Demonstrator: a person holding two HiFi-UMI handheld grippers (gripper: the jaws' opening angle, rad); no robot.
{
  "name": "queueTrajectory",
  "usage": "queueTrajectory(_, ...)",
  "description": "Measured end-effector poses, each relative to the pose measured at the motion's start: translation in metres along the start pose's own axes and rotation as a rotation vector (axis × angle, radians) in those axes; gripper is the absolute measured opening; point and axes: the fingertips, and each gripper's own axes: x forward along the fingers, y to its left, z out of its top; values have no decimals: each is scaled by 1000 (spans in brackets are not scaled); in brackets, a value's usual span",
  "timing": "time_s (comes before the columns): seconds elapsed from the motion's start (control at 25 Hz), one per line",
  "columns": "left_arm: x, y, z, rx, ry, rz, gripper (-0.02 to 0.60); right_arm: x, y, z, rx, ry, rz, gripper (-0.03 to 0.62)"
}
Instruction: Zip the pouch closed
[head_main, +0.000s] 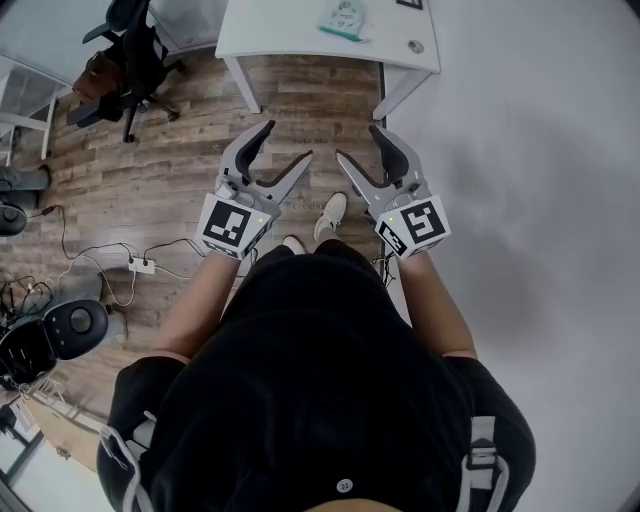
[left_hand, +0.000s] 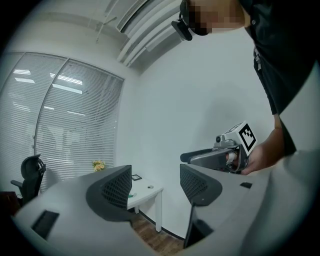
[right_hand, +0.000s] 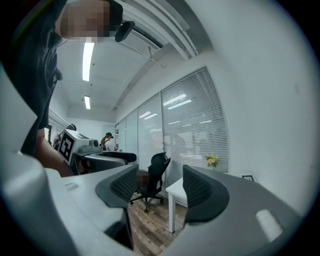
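Left hand-held gripper (head_main: 290, 140) and right hand-held gripper (head_main: 355, 141) were both released and empty above the brown wood-plank floor (head_main: 170, 180), apparently awaiting approach, well short of the far white bench (head_main: 280, 30) carrying what looked like the pale teal-edged pouch (head_main: 343, 18).

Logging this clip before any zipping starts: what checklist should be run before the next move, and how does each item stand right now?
1. Left gripper empty, jaws apart: ok.
2. Right gripper empty, jaws apart: ok.
3. Grippers over the white table: not ok; both hang above the wooden floor, short of the table.
4. Pouch located: cannot tell; a teal item lies on the table, cut by the picture's edge and too small to identify.
5. Zipper pull in sight: not ok; no view shows one.
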Motion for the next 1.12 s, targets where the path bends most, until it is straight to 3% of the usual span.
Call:
queueTrajectory(0.48,73,36,12,4,10,48,295,41,-80,9,17,9,25,288)
queueTrajectory(0.8,132,36,20,14,28,79,295,47,-142,11,33,13,66,288)
queueTrajectory(1.12,164,28,8,7,80,105,295,48,-174,9,59,8,114,288)
